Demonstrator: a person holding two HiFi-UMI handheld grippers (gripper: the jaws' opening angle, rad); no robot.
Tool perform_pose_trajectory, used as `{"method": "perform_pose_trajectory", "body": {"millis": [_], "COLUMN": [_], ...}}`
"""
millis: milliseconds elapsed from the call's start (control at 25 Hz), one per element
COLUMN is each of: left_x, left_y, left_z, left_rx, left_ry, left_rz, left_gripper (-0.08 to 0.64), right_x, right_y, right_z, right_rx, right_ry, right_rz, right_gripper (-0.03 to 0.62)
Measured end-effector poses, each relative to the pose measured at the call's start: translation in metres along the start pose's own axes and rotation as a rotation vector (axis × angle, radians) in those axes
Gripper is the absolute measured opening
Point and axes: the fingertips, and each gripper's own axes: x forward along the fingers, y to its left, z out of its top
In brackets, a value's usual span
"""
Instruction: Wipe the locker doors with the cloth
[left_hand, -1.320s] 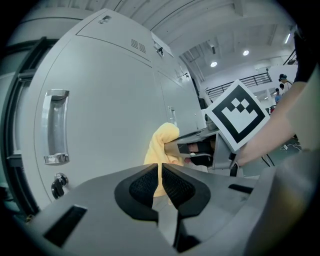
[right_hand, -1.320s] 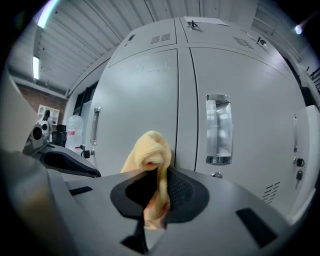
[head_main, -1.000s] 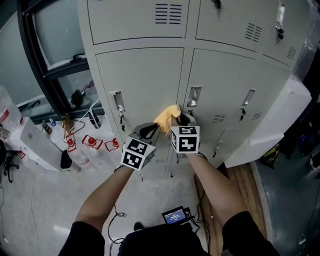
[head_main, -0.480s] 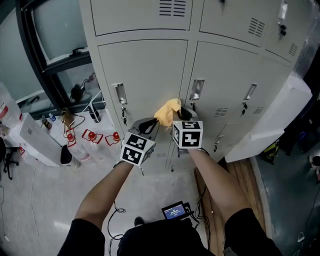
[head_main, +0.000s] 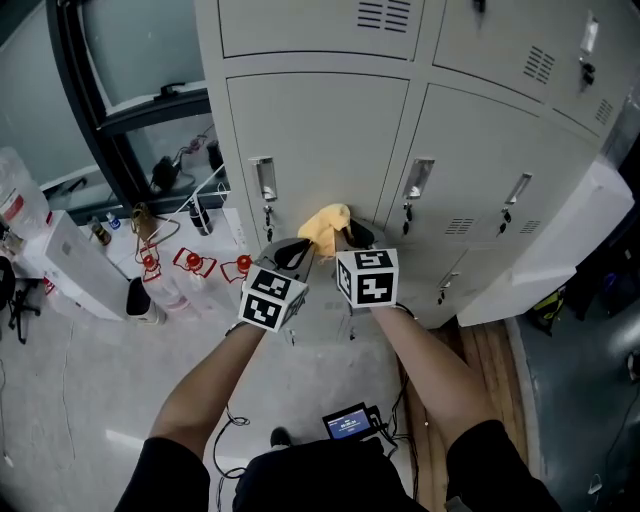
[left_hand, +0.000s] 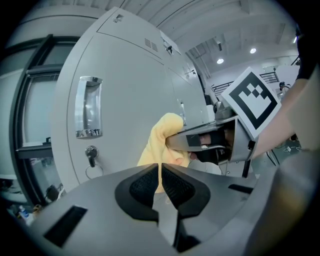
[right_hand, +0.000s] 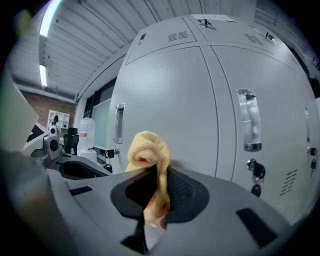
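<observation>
A crumpled yellow cloth (head_main: 326, 228) is pinched in my right gripper (head_main: 346, 238), which is shut on it just in front of the lower part of a grey locker door (head_main: 320, 130). In the right gripper view the cloth (right_hand: 149, 150) bulges out above the right gripper (right_hand: 159, 192); contact with the door cannot be told. My left gripper (head_main: 291, 256) hangs just left of the cloth, shut and holding nothing. In the left gripper view the left gripper (left_hand: 160, 182) points at the cloth (left_hand: 161, 142), with the door handle (left_hand: 88, 106) to the left.
More locker doors (head_main: 500, 150) run to the right, each with a handle and a key lock. A white panel (head_main: 560, 250) leans at the right. Left on the floor stand a white container (head_main: 65, 275), red-tagged items (head_main: 190, 262) and cables. A small screen (head_main: 350, 428) sits below.
Both grippers and the cloth have shifted left across the door, away from the seam between the two doors. The head view has also moved, so the lockers sit further right.
</observation>
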Motion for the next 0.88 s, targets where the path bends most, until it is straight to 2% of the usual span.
{"method": "perform_pose_trajectory", "body": {"millis": [600,880], "left_x": [-0.061,-0.067], "left_y": [0.072,0.078], "left_z": [-0.035,-0.046], "left_rx": [-0.050,-0.060], "left_ry": [0.035,0.045], "left_rz": [0.118,0.123], "left_gripper": [0.034,0.034], "right_x": [0.056,0.069], "right_y": [0.099,0.106], "right_z": [-0.024,-0.031], "right_rx": [0.000,0.027], "right_ry": [0.066,0.081], "right_rz": [0.133,0.126], "right_gripper": [0.067,0.067]}}
